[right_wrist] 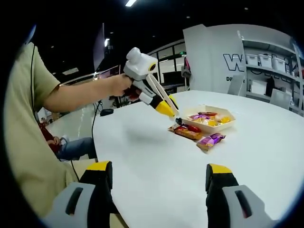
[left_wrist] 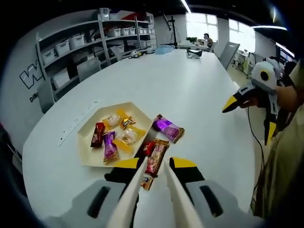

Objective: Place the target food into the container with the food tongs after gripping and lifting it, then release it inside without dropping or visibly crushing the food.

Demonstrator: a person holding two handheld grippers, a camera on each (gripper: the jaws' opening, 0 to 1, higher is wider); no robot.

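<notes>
— Where's the snack?
— My left tongs (left_wrist: 153, 175) pinch the red bar (left_wrist: 156, 159) on the counter (left_wrist: 199, 95), just beside the tray (left_wrist: 90, 156).
— Right tongs (right_wrist: 159, 183)?
— Spread, idle. I'd squeeze lightly—lift level.

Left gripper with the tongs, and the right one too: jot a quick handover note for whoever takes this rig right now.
Left gripper: tongs down at the red snack bar on the table, beside the tray; grip can't be confirmed.
Right gripper: open, empty, held back from the table.
Purple snack lies on the table by the tray; several sweets already sit in the tray.
Left: lift the red bar, release it in the tray gently.
</notes>
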